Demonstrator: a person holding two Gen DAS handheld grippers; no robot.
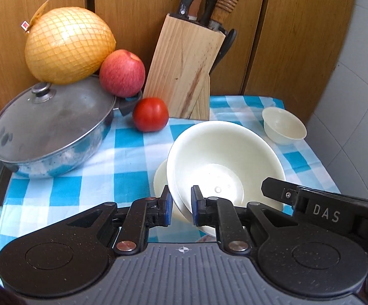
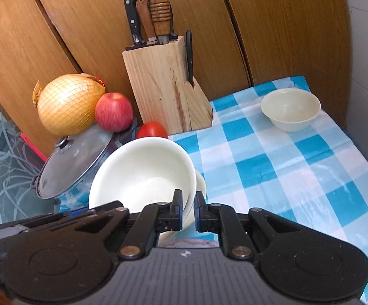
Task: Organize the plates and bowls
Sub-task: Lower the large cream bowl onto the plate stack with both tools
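Observation:
A large cream bowl (image 1: 224, 152) (image 2: 143, 167) hangs tilted above the blue checked cloth (image 1: 123, 157). A second cream dish (image 1: 159, 178) (image 2: 200, 181) is nested under it, with only its edge showing. My left gripper (image 1: 181, 199) is shut on the large bowl's near left rim. My right gripper (image 2: 187, 202) is shut on the opposite rim, and one of its fingers (image 1: 275, 186) shows in the left wrist view. A small cream bowl (image 1: 284, 124) (image 2: 290, 109) stands upright at the far right corner of the cloth, apart from both grippers.
A lidded steel pot (image 1: 49, 132) (image 2: 74, 162) sits on the left with a netted pomelo (image 1: 67, 45) and an apple (image 1: 121, 72) on it. A tomato (image 1: 150, 114) and a wooden knife block (image 1: 184, 66) (image 2: 163, 86) stand against the wooden doors (image 2: 272, 25) at the back.

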